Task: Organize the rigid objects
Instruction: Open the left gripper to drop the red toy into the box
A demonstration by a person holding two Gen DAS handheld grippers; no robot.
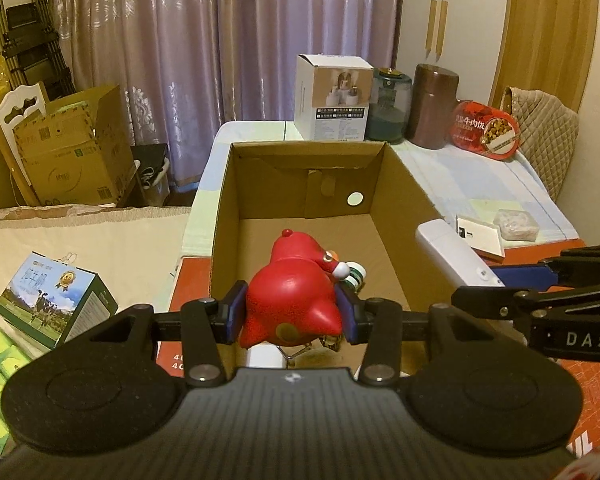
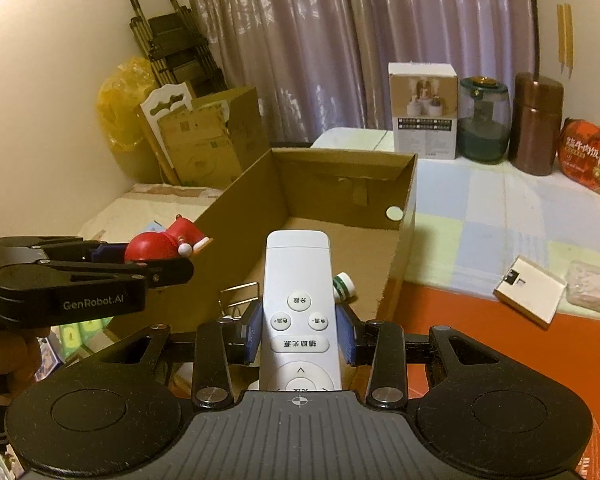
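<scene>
— Left wrist view: what writing is readable?
— "DAS" on the right gripper point(image 1: 500, 280), which clamps a white remote point(image 1: 456, 256). "GenRobot.AI" marks the left gripper point(image 2: 156, 258).
— And it?
— Tilted downward, it grips a red figurine point(image 1: 294, 300) over the cardboard box point(image 1: 412, 200).

We see a glossy red plastic figurine point(image 1: 292, 300), a smooth white plastic remote point(image 2: 299, 312), a matt brown cardboard box point(image 1: 404, 200) centre frame, and shiny purple cloth curtains point(image 1: 220, 40) up top.
</scene>
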